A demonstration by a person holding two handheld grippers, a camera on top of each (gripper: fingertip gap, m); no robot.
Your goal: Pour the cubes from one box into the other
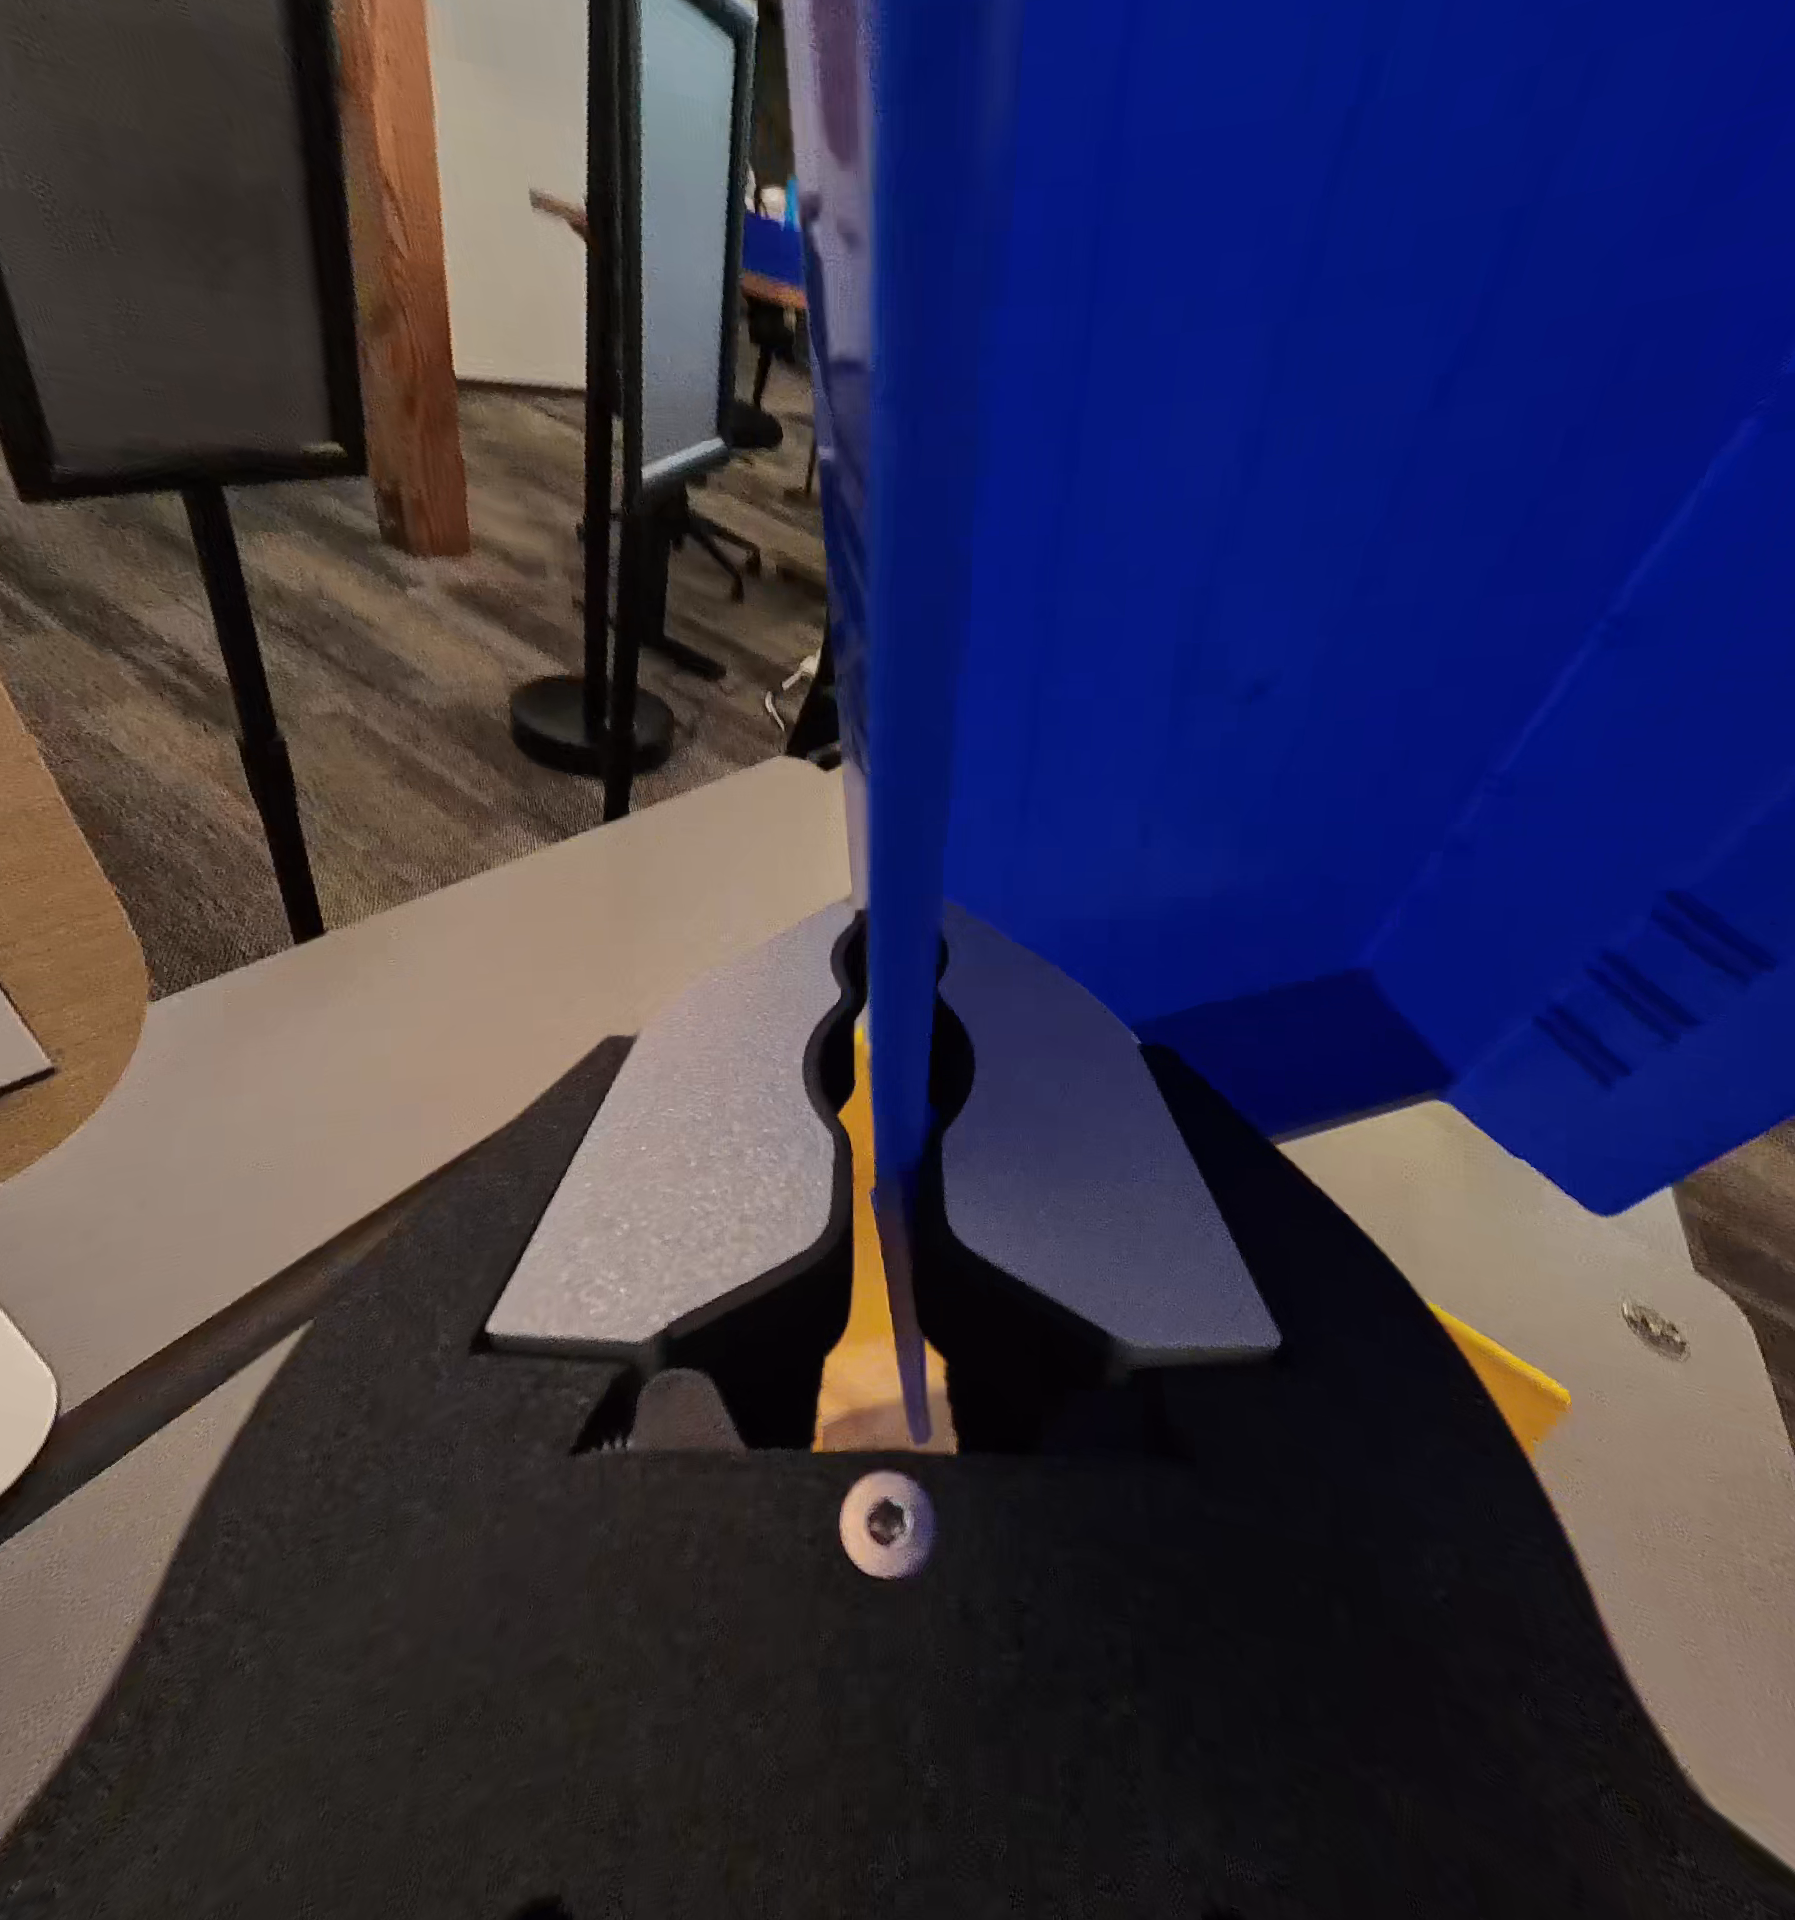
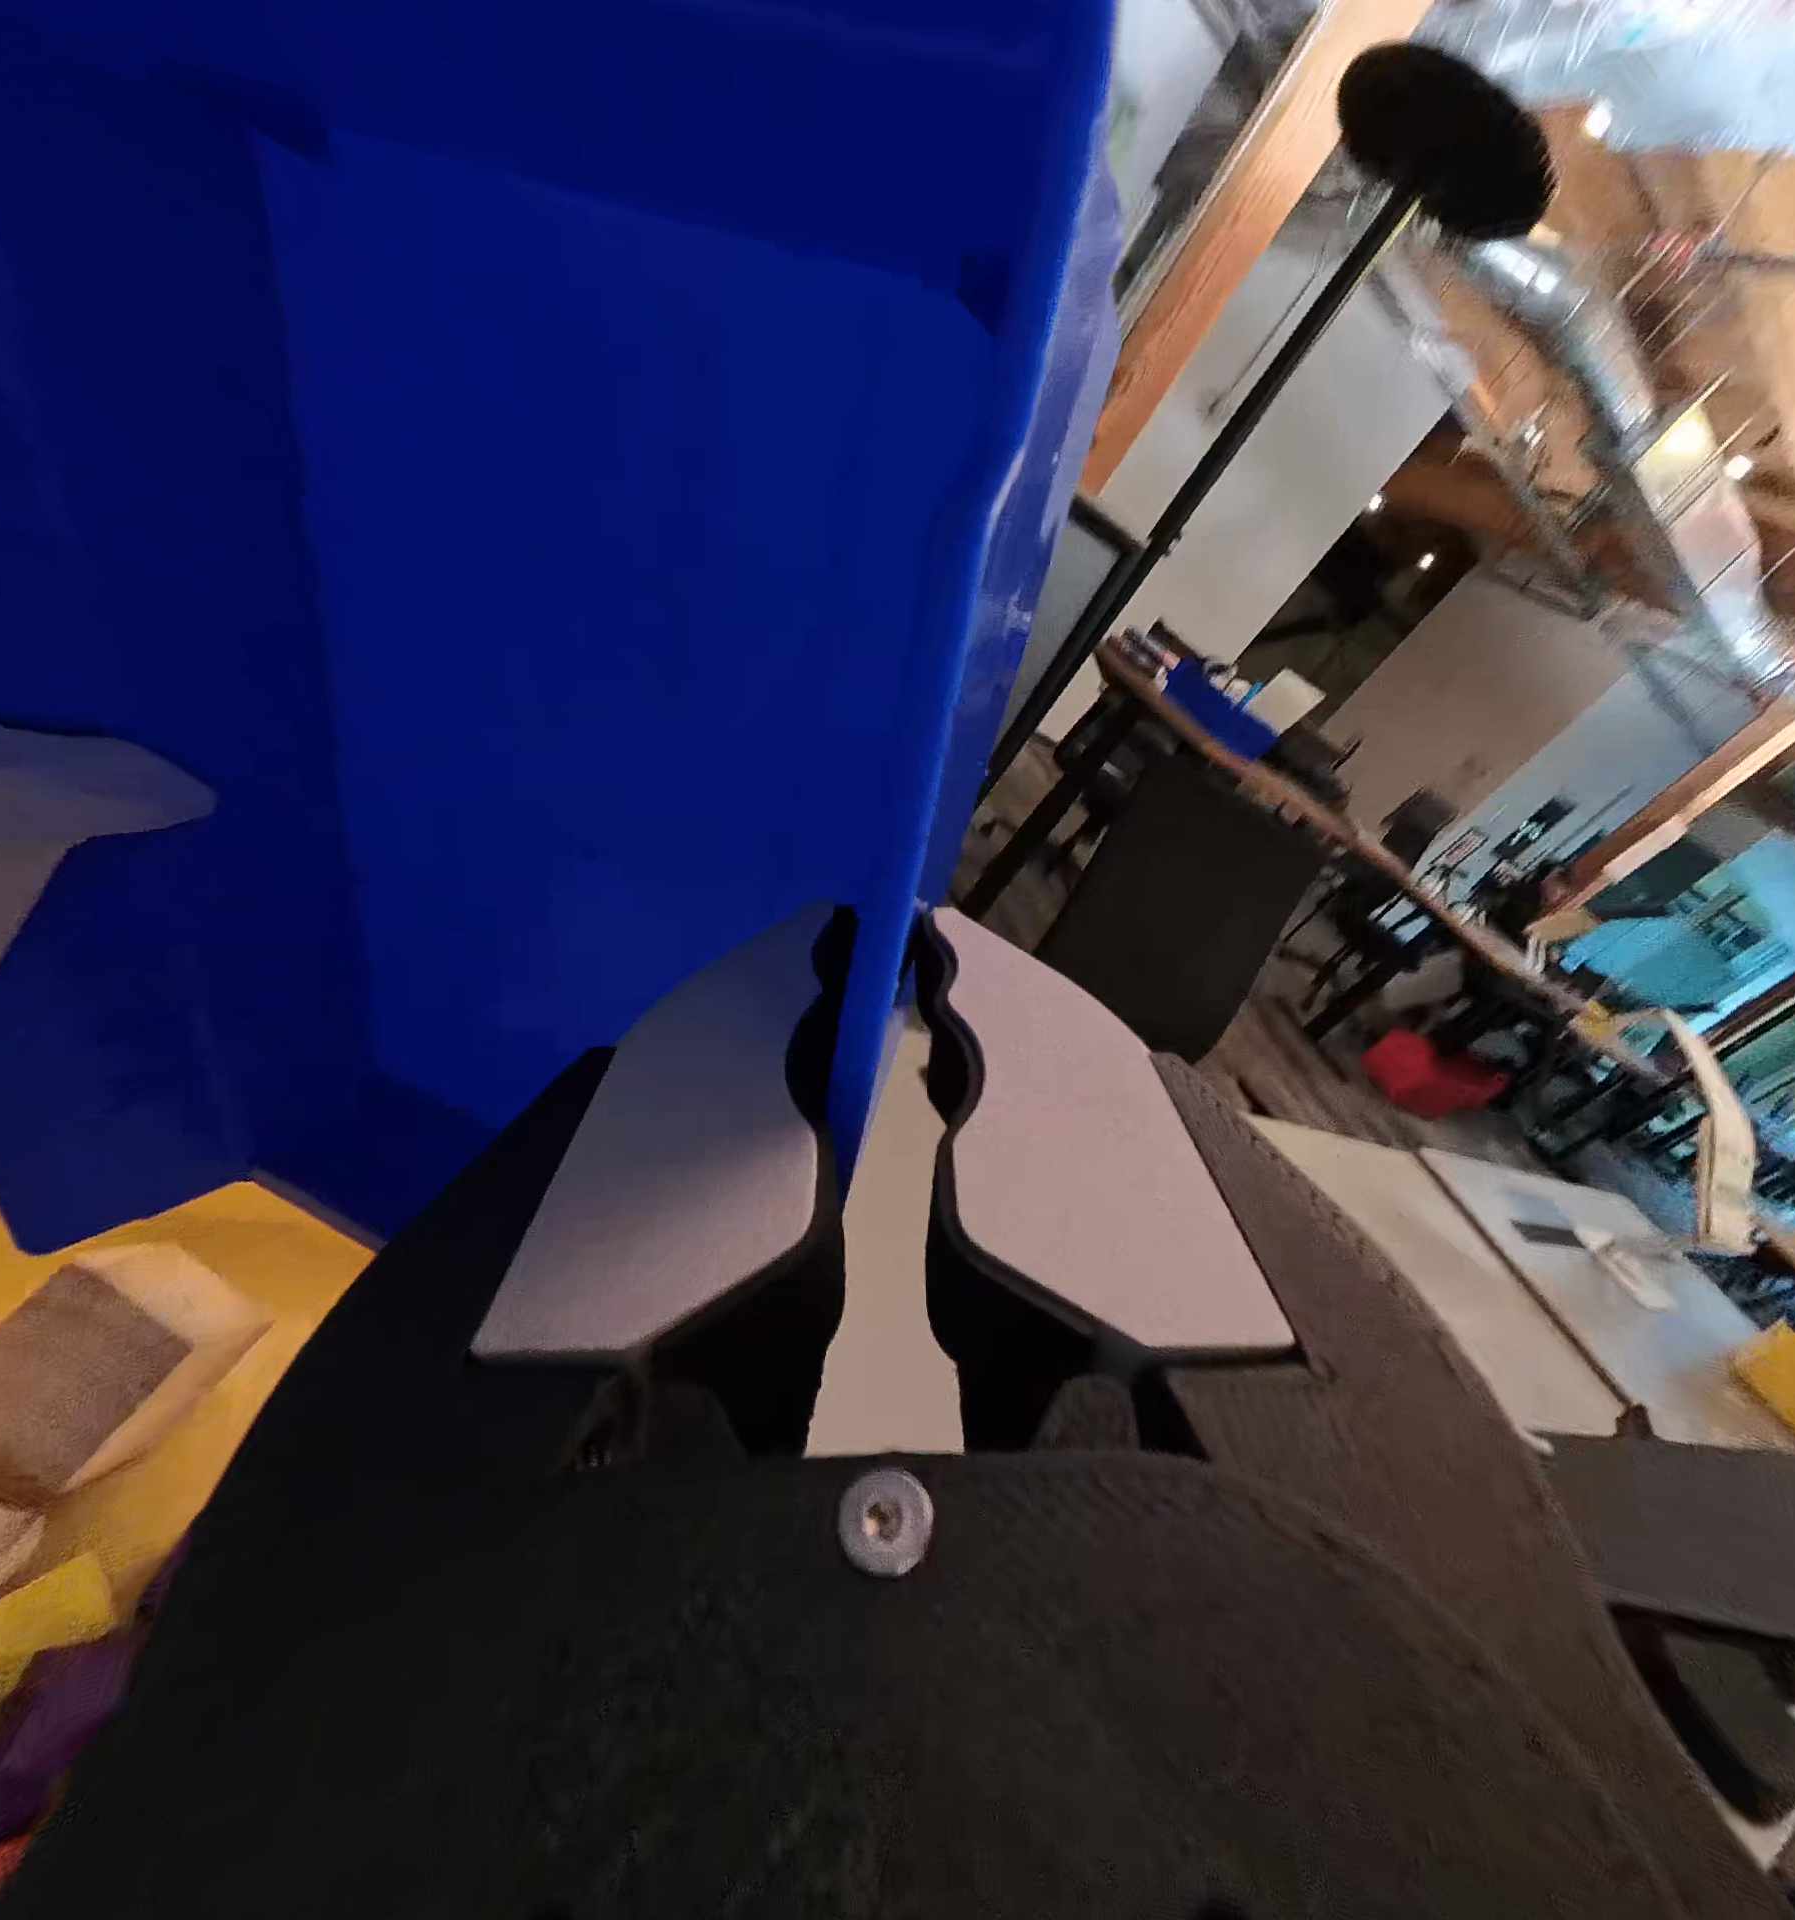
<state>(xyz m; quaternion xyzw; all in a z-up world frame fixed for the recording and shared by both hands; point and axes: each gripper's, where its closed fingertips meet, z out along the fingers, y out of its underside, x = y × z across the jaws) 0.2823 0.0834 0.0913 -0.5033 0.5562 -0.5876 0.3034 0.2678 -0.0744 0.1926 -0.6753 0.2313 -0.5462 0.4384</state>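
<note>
A blue box (image 1: 1340,520) is lifted and tipped steeply over a yellow box (image 1: 1501,1387) on the grey table (image 1: 457,1039). My left gripper (image 1: 898,935) is shut on one thin wall of the blue box. My right gripper (image 2: 882,920) is shut on the opposite wall of the blue box (image 2: 560,520), whose bare inside faces this view. The yellow box (image 2: 197,1247) lies below it and holds several cubes: a wooden cube (image 2: 62,1371), a yellow cube (image 2: 41,1621) and purple ones (image 2: 62,1714). A finger of the left gripper (image 2: 41,831) shows at the far wall.
Black sign stands (image 1: 249,675) and a wooden post (image 1: 399,312) stand on the carpet beyond the table's far edge. A brown table (image 1: 20,883) lies to the left. A white table (image 2: 1495,1247) and long desks (image 2: 1444,883) are to the right.
</note>
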